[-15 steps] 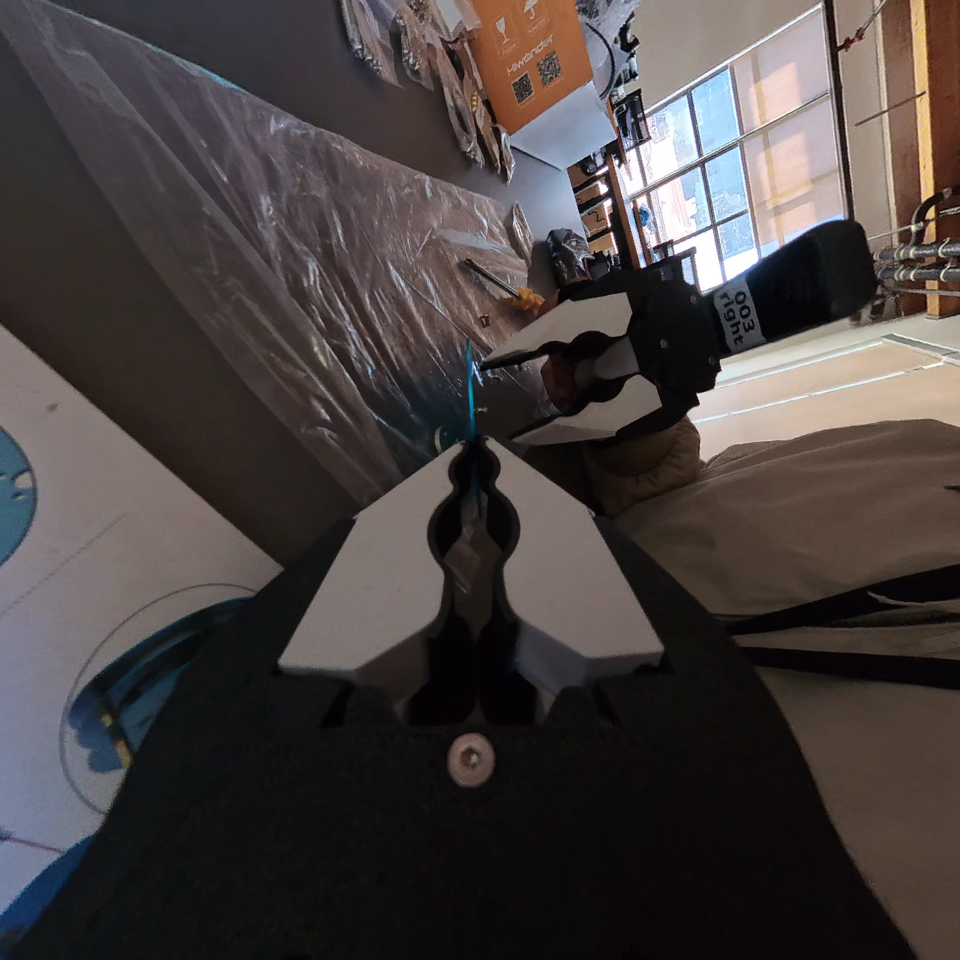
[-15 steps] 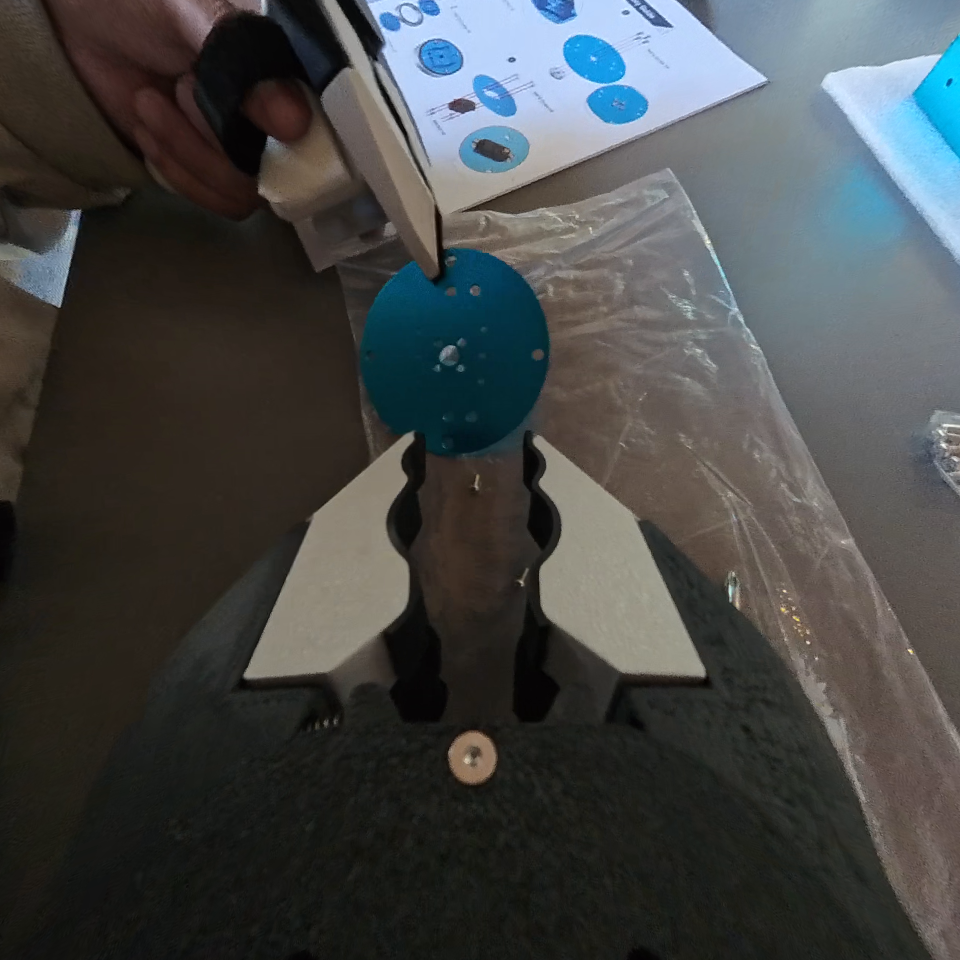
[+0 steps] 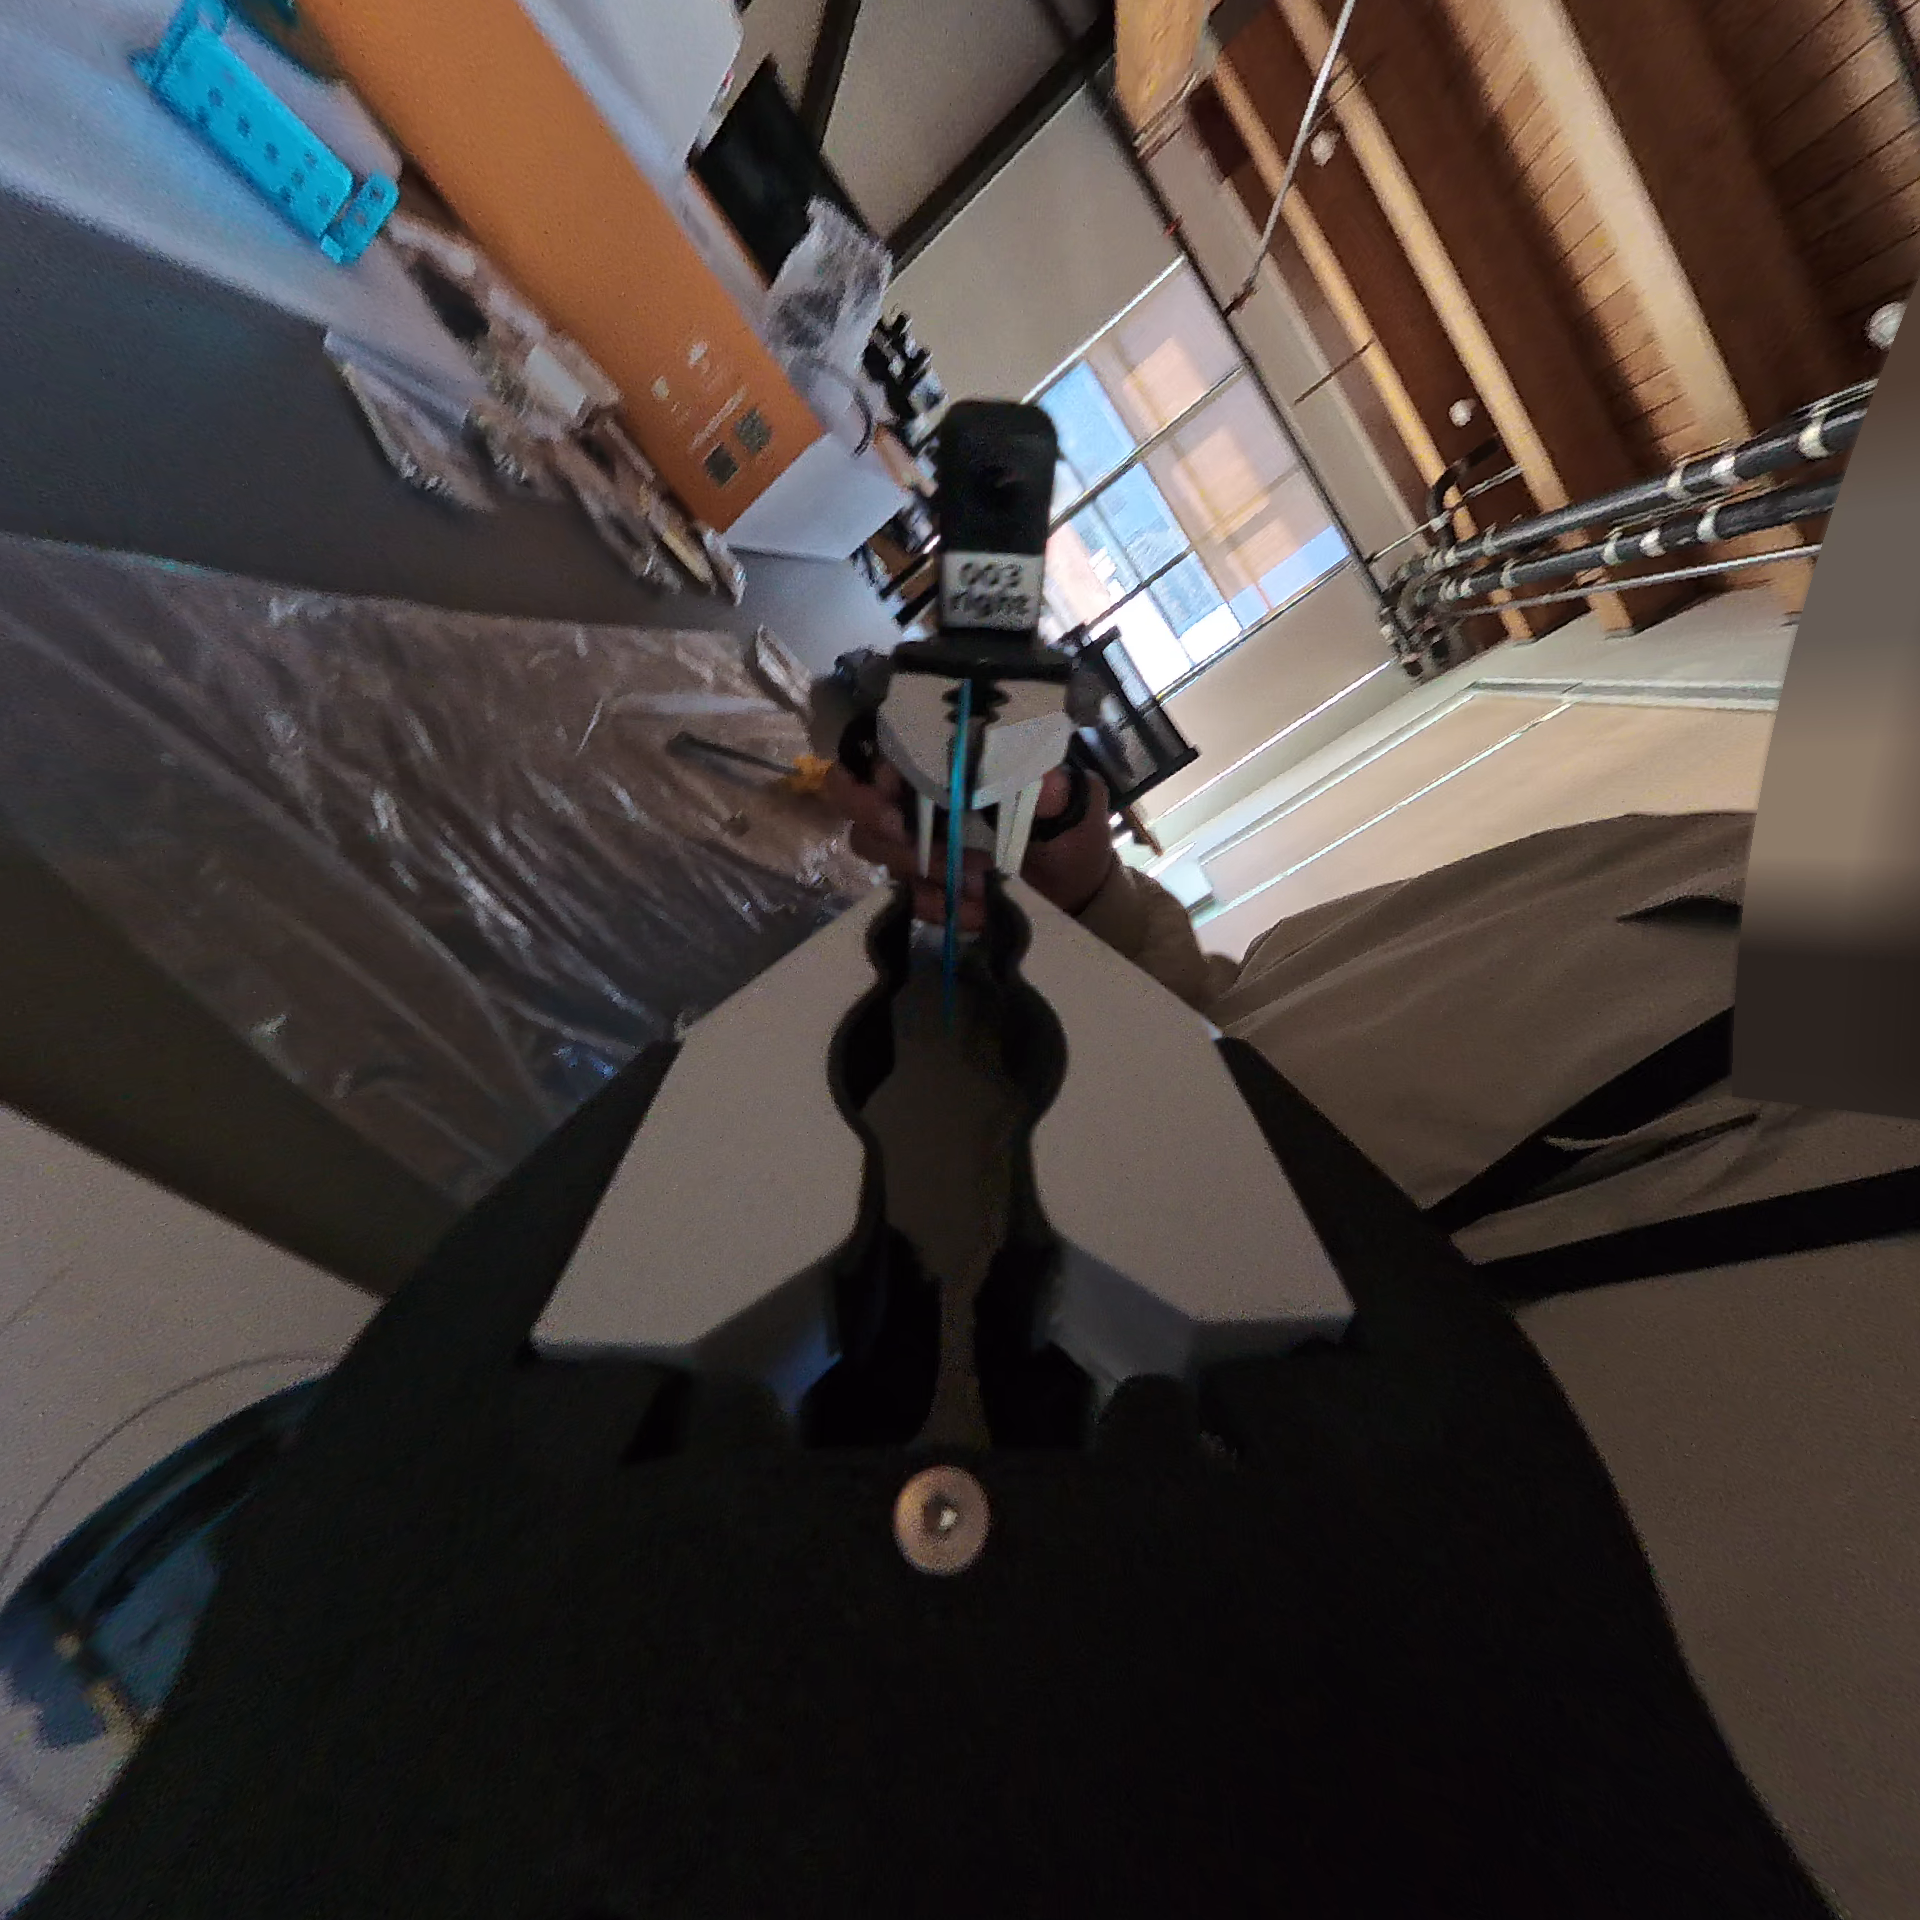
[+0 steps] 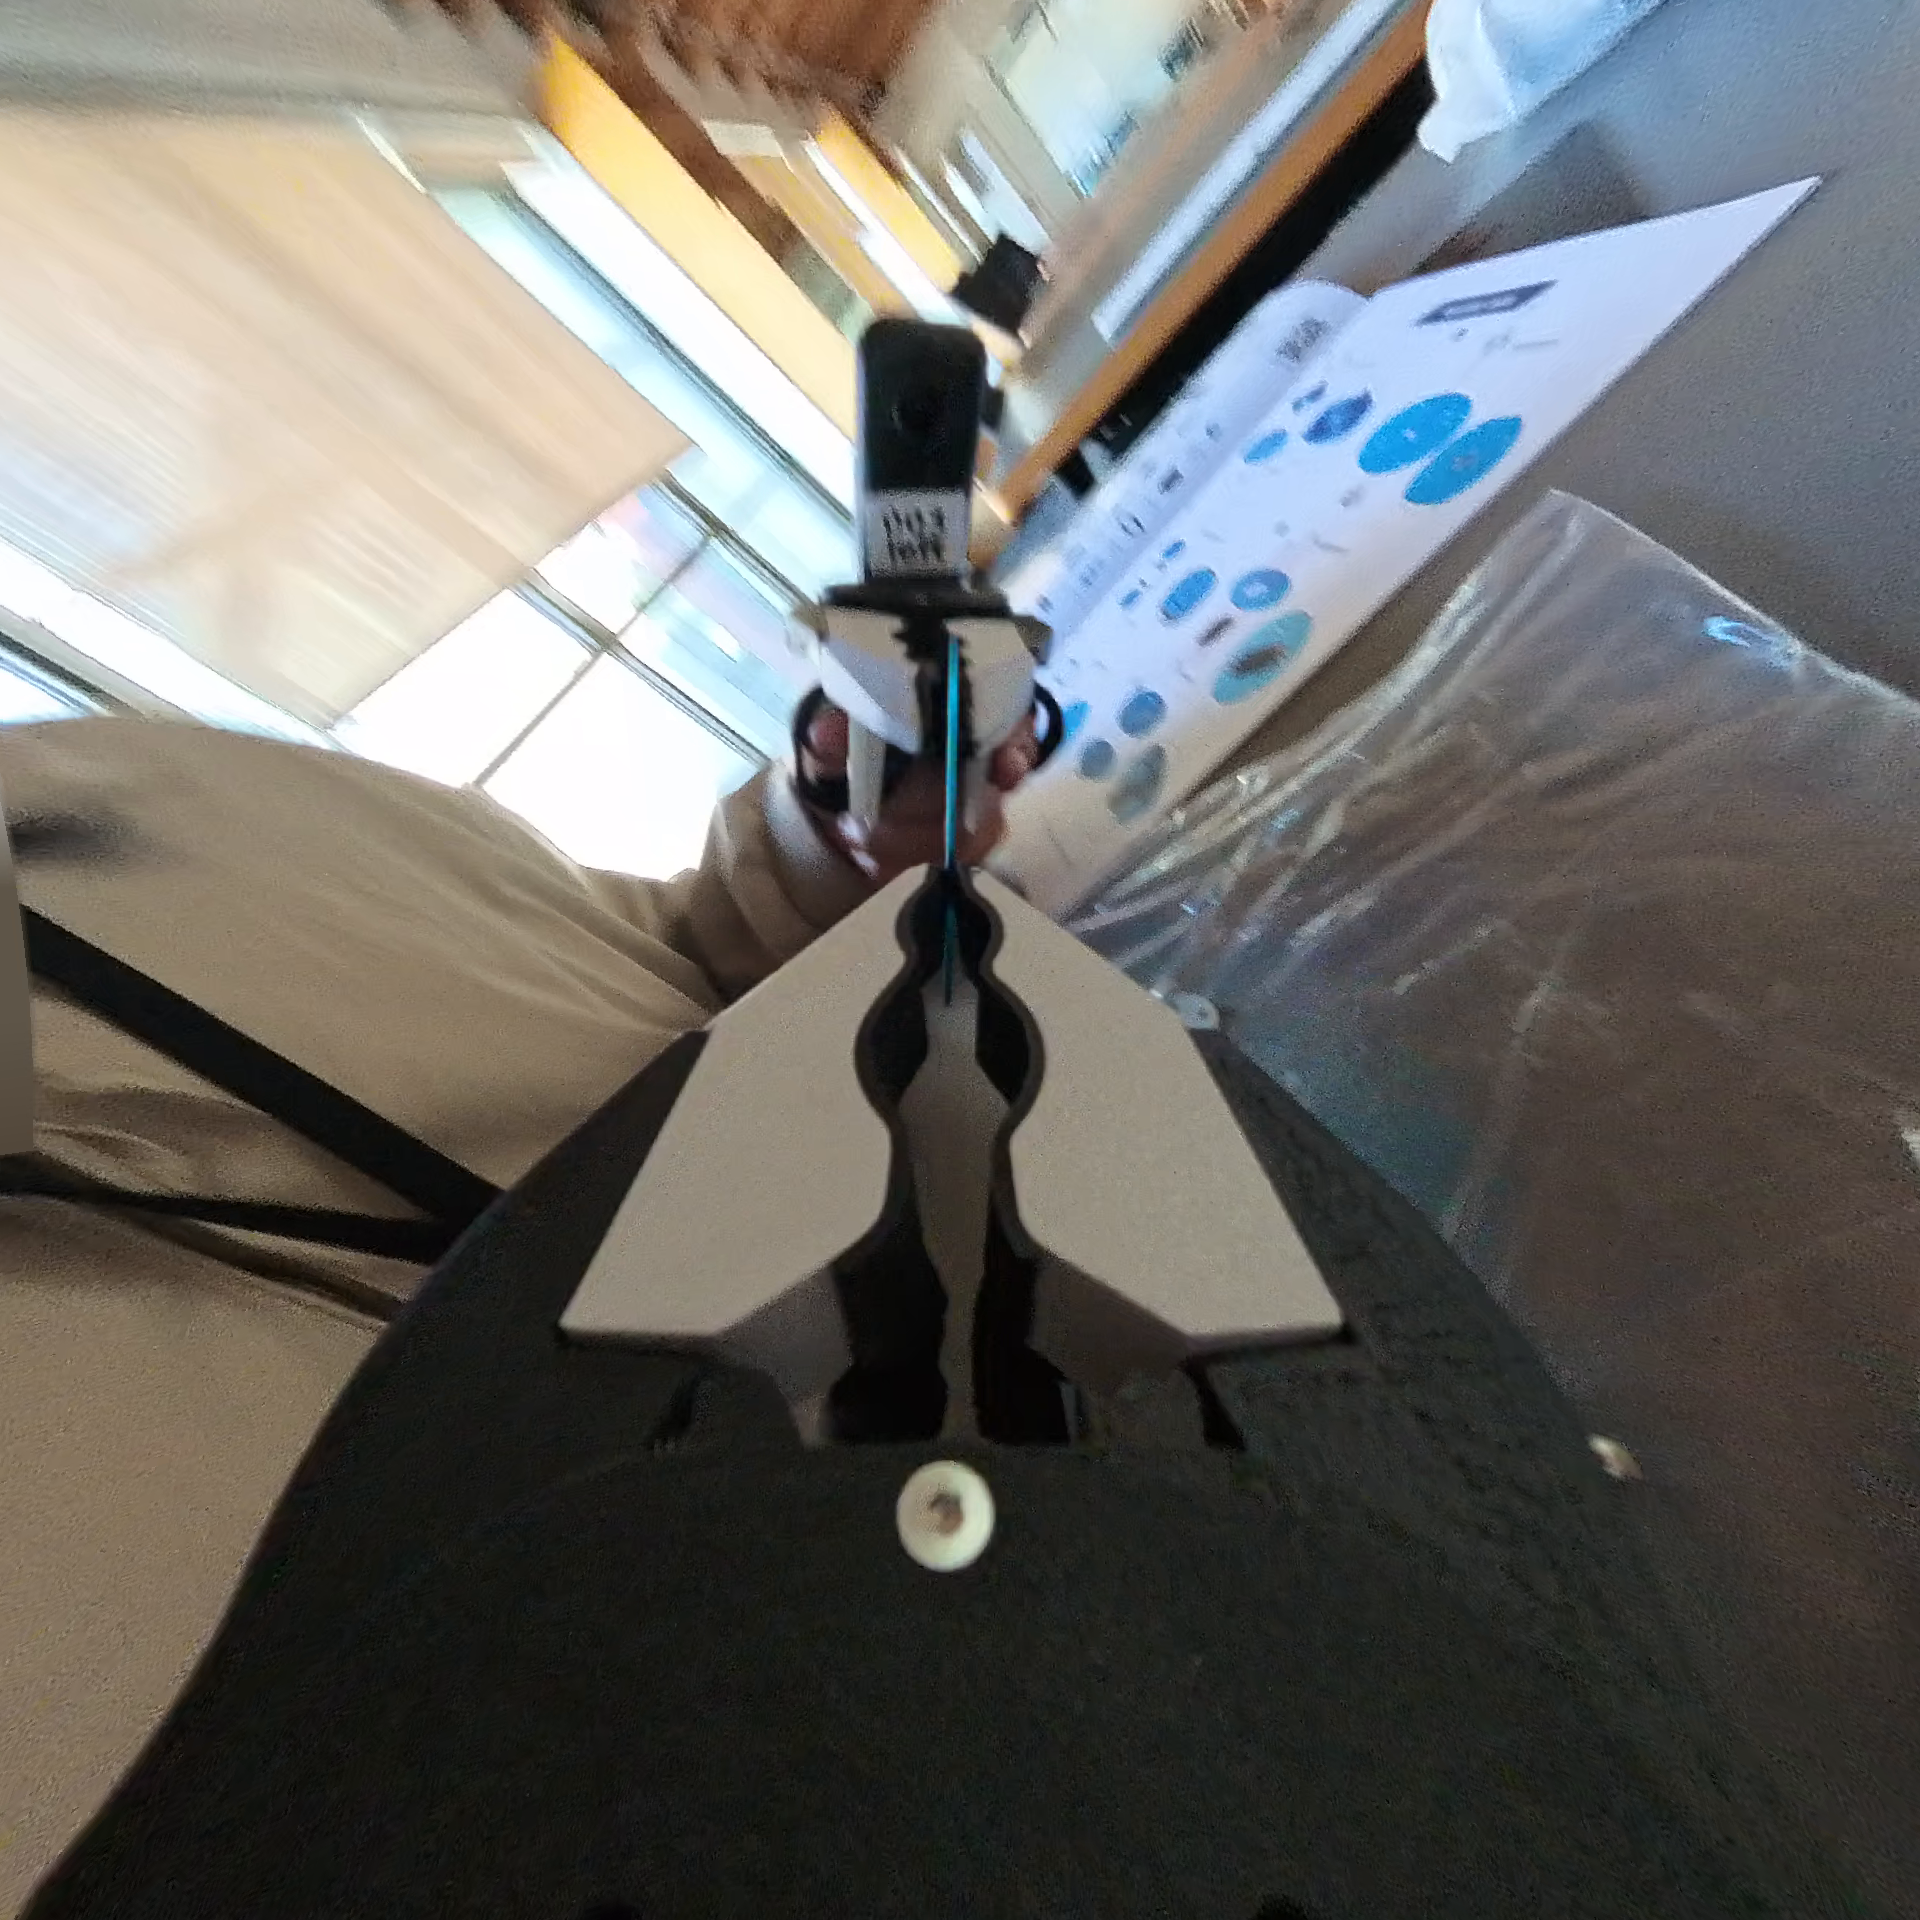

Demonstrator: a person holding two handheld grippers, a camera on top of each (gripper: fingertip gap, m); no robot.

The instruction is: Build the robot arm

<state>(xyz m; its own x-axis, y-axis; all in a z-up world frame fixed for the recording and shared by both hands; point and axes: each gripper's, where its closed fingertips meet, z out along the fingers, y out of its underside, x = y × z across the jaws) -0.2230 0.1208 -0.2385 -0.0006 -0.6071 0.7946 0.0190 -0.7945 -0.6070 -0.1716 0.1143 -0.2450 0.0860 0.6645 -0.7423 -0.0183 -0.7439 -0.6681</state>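
The two tools face each other nose to nose above the counter, with a thin blue metal disc (image 3: 951, 883) seen edge-on as a narrow line between them.

In the left wrist view, the left tool (image 3: 948, 914) has its grey fingers (image 3: 790, 1122) set a little apart at the tips; the disc's near edge reaches in between them, and whether they press on it I cannot tell. Beyond it the right tool (image 3: 971, 831), held in a person's hand (image 3: 1060, 862), stands with the disc's far edge between its fingers.

In the right wrist view, the right tool (image 4: 948, 883) is drawn narrow, its tips almost meeting around the blue disc (image 4: 951, 790), which runs straight on to the left tool (image 4: 940, 769). That tool grips the disc's other edge.

Below lies a crinkled clear plastic sheet (image 4: 1507, 883) spread on the dark grey counter (image 4: 1787, 436), and past it a white instruction page with blue round drawings (image 4: 1351, 436). On the far side of the counter stand an orange cardboard box (image 3: 582, 260) and a blue perforated metal plate (image 3: 260, 156). A beige sleeve (image 4: 758, 894) shows behind the left tool.
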